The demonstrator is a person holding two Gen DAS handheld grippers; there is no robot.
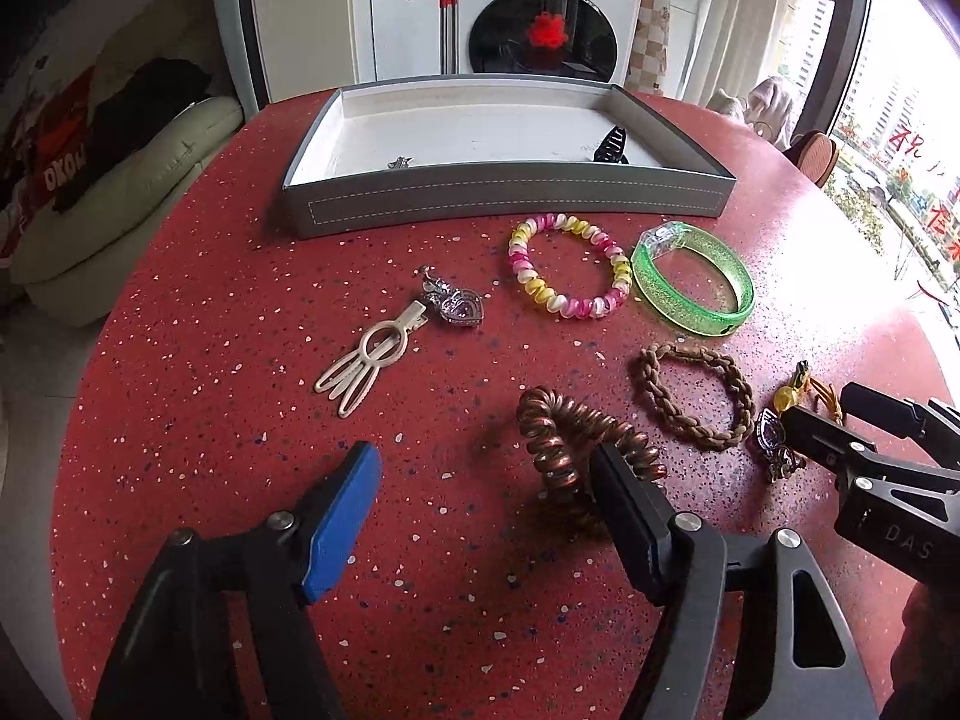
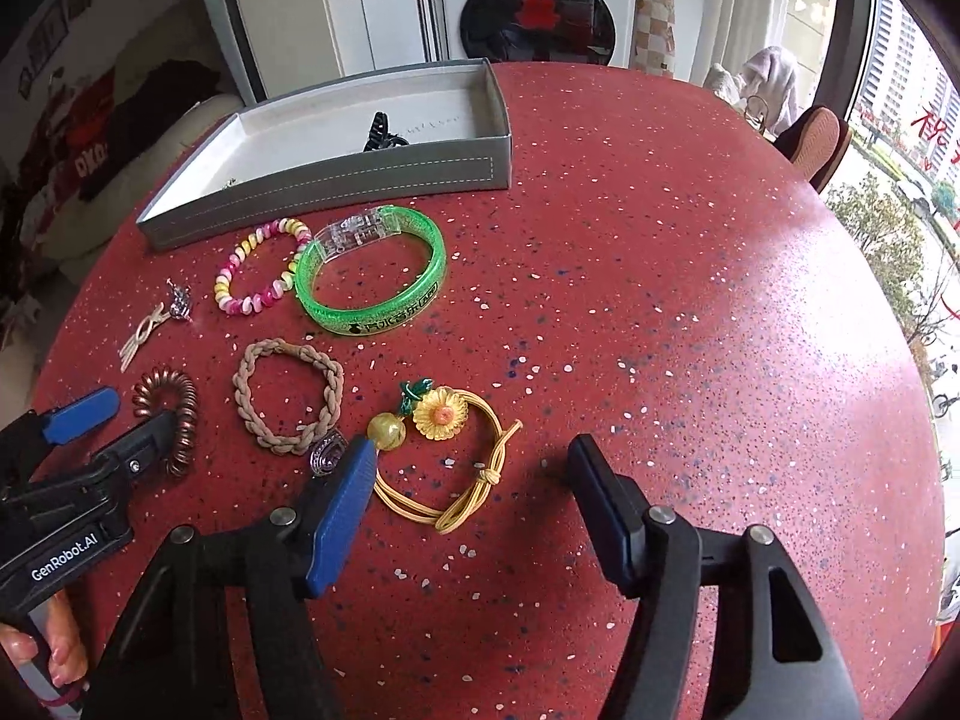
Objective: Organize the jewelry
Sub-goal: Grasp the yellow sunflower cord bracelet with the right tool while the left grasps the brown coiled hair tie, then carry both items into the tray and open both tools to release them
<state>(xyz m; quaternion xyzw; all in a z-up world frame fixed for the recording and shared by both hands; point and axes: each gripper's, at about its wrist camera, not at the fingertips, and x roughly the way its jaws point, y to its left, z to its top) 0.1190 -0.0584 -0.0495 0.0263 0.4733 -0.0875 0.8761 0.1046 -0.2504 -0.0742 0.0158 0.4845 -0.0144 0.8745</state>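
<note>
A grey jewelry tray (image 1: pixel 510 204) (image 2: pixel 336 186) stands at the far side of the red table and holds a black claw clip (image 1: pixel 609 147) (image 2: pixel 379 133) and a small silver piece (image 1: pixel 399 163). My left gripper (image 1: pixel 486 468) is open; its right finger rests beside a copper spiral hair tie (image 1: pixel 570 438) (image 2: pixel 171 414). My right gripper (image 2: pixel 471 468) is open over a yellow daisy hair tie (image 2: pixel 444 456), beside a small purple pendant (image 2: pixel 327 453) (image 1: pixel 771 435). A braided band (image 1: pixel 696 396) (image 2: pixel 288 402), a green bangle (image 1: pixel 693 282) (image 2: pixel 372 282) and a pink-yellow spiral tie (image 1: pixel 567 267) (image 2: pixel 261 267) lie between.
A cream hair clip (image 1: pixel 369 360) (image 2: pixel 141 333) and a silver heart pendant (image 1: pixel 456 300) (image 2: pixel 179 303) lie on the left. The right half of the table (image 2: pixel 690 330) is bare red terrazzo. A sofa (image 1: pixel 120 210), washing machine (image 1: pixel 540 18) and window stand beyond.
</note>
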